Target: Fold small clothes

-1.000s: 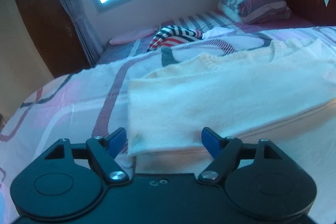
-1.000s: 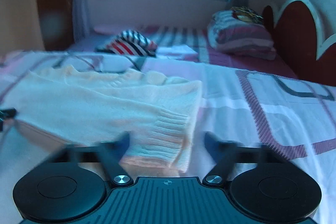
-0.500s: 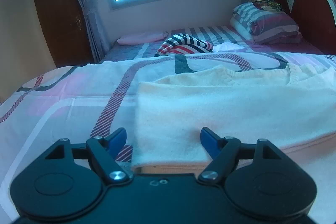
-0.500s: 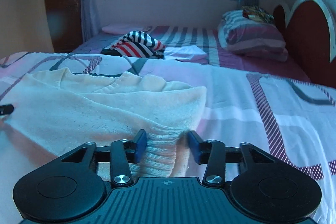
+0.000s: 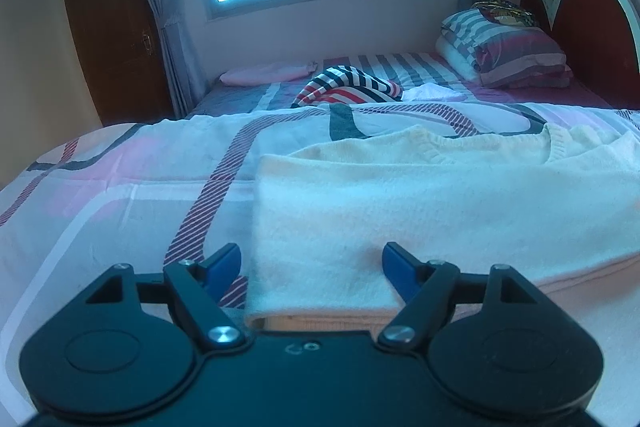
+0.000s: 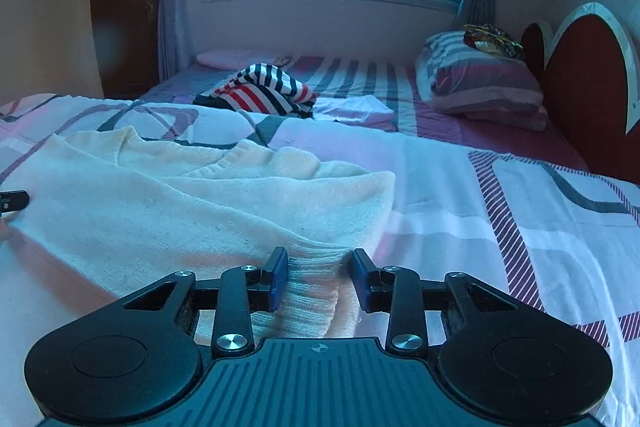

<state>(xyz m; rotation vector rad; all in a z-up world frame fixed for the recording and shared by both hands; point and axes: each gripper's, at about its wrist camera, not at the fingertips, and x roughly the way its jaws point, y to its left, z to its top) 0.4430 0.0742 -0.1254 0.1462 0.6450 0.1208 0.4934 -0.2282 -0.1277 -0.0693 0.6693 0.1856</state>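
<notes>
A cream knit sweater (image 5: pixel 440 203) lies partly folded on the bed; it also shows in the right wrist view (image 6: pixel 192 211). My left gripper (image 5: pixel 312 267) is open, its blue fingers on either side of the sweater's left folded corner. My right gripper (image 6: pixel 320 277) has its blue fingers partly closed around the ribbed hem at the sweater's right corner, with knit fabric bunched between them. The tip of the left gripper (image 6: pixel 14 201) shows at the left edge of the right wrist view.
The bed has a pink and white patterned cover (image 5: pixel 120 187). A striped red, white and navy garment (image 6: pixel 260 91) and a white folded cloth (image 6: pixel 356 107) lie farther back. Stacked pillows (image 6: pixel 480 83) sit by the red headboard (image 6: pixel 588 95). Window and curtains behind.
My right gripper's fingers closed in from wide open around the sweater's ribbed corner, then spread slightly. My left gripper levelled and stays open at the left corner.
</notes>
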